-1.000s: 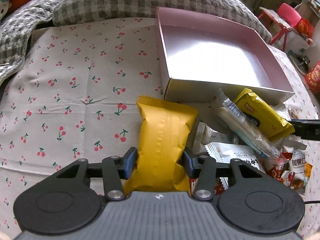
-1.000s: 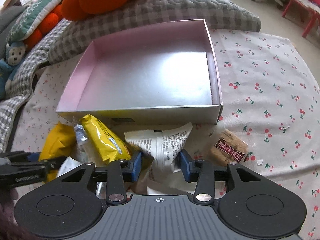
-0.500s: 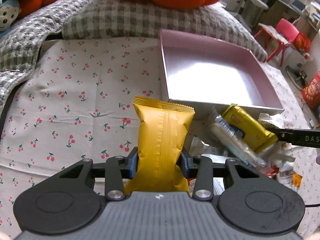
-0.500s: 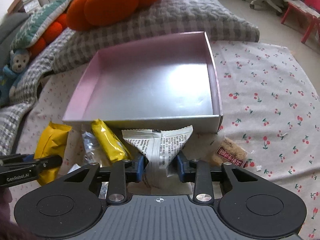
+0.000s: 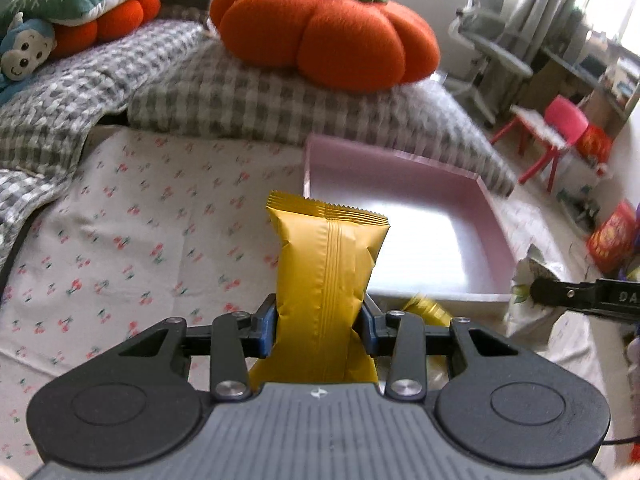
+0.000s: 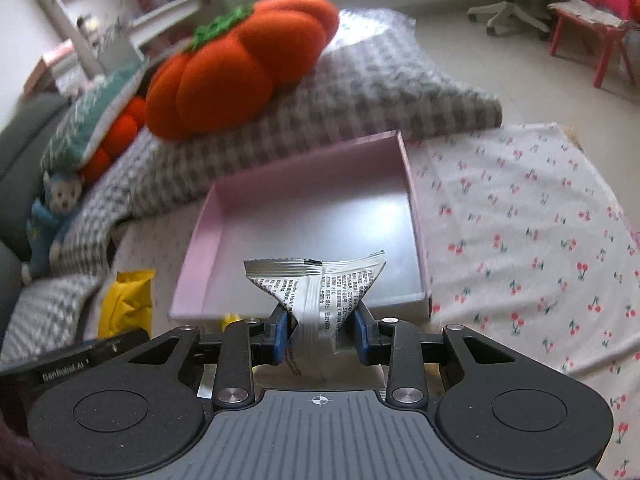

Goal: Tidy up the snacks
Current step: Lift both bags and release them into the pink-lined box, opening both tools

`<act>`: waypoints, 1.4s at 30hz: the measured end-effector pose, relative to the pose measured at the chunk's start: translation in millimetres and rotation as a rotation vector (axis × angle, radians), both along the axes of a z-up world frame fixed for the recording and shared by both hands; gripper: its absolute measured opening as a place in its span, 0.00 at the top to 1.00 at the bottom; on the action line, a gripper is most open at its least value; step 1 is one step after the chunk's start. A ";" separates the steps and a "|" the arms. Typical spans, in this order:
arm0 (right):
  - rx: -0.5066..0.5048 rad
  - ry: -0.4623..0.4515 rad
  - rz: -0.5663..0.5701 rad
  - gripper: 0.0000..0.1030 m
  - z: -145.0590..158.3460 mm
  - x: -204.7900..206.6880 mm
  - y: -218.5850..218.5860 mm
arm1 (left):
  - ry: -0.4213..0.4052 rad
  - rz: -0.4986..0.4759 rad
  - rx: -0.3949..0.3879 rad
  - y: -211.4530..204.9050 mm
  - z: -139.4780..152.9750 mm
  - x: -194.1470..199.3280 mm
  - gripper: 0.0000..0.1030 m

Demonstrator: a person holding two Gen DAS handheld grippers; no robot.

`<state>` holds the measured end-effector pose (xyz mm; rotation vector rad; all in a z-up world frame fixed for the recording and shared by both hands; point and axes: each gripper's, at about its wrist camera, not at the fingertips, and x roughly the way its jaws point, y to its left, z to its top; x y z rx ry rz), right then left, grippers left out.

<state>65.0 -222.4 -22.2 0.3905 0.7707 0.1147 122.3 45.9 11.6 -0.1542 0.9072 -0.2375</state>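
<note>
My left gripper is shut on a yellow snack packet and holds it upright in the air, in front of the near left corner of the pink box. My right gripper is shut on a silver-white snack packet and holds it above the near edge of the pink box, which has nothing in it. The yellow packet also shows in the right wrist view, and the white packet in the left wrist view. Another yellow snack lies below by the box's near wall.
The box sits on a cherry-print cloth. Behind it lie a grey checked cushion and an orange pumpkin plush. A red packet lies at the far right. A pink chair stands on the floor.
Both grippers have risen with their packets, away from the snack pile. The view now takes in the cushions and the room, and the pile has dropped out of sight.
</note>
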 end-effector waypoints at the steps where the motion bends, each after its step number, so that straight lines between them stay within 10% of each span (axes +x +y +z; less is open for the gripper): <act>1: 0.008 -0.010 -0.015 0.69 1.4 2.6 -2.9 | -0.012 0.002 -0.011 -2.9 1.3 1.5 0.64; 14: 0.129 -0.138 -0.137 0.69 -10.1 39.0 -32.1 | -0.198 0.057 -0.049 -42.9 -19.5 34.0 0.64; 30: 0.013 -0.101 -0.096 0.67 -42.5 53.5 -10.3 | -0.219 0.064 0.046 -52.4 -44.6 40.9 0.63; 42: 0.060 -0.080 -0.100 0.31 -32.8 46.4 -21.7 | -0.177 -0.024 0.113 -59.9 -41.4 33.8 0.22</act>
